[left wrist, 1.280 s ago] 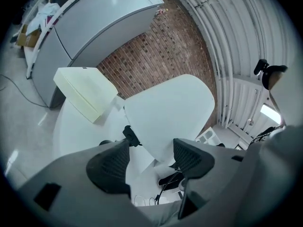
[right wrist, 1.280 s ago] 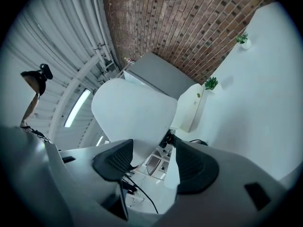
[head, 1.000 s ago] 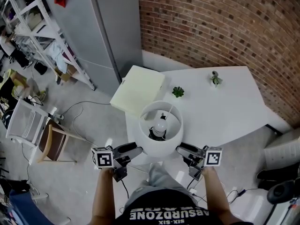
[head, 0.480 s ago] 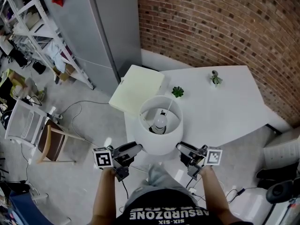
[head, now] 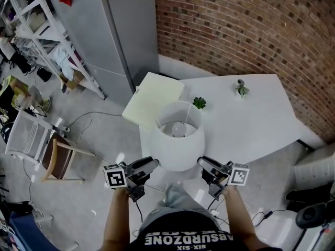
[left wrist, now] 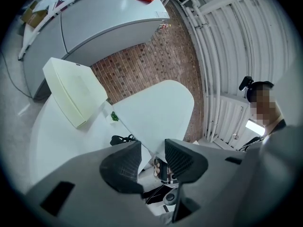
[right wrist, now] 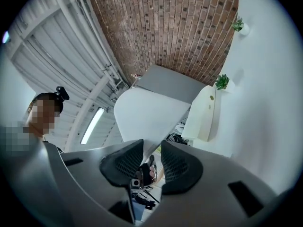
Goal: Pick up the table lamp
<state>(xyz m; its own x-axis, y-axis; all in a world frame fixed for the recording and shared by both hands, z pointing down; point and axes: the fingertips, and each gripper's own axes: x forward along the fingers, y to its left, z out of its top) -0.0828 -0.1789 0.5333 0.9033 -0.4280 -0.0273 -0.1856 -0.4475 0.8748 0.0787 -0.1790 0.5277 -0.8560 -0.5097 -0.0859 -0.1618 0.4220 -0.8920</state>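
The table lamp's white drum shade (head: 177, 140) stands at the near edge of the white table (head: 251, 124), its bulb dimly visible inside. My left gripper (head: 152, 164) is at the shade's lower left rim and my right gripper (head: 202, 162) at its lower right rim. In the left gripper view the shade wall (left wrist: 156, 112) runs down between the closing jaws of that gripper (left wrist: 152, 151). In the right gripper view the shade wall (right wrist: 147, 115) likewise enters the closing jaws of that gripper (right wrist: 151, 151). The lamp's base is hidden under the shade.
A cream flat box (head: 154, 99) overhangs the table's far left corner. Two small potted plants (head: 198, 103) (head: 241, 88) sit further back. A brick wall and a grey cabinet (head: 112, 30) stand behind, a chair (head: 36, 140) and cables on the floor at left.
The shade has shifted up the picture and looks larger, and its bulb shows less. Both grippers' jaws have narrowed on its lower rim. The hands have hardly moved.
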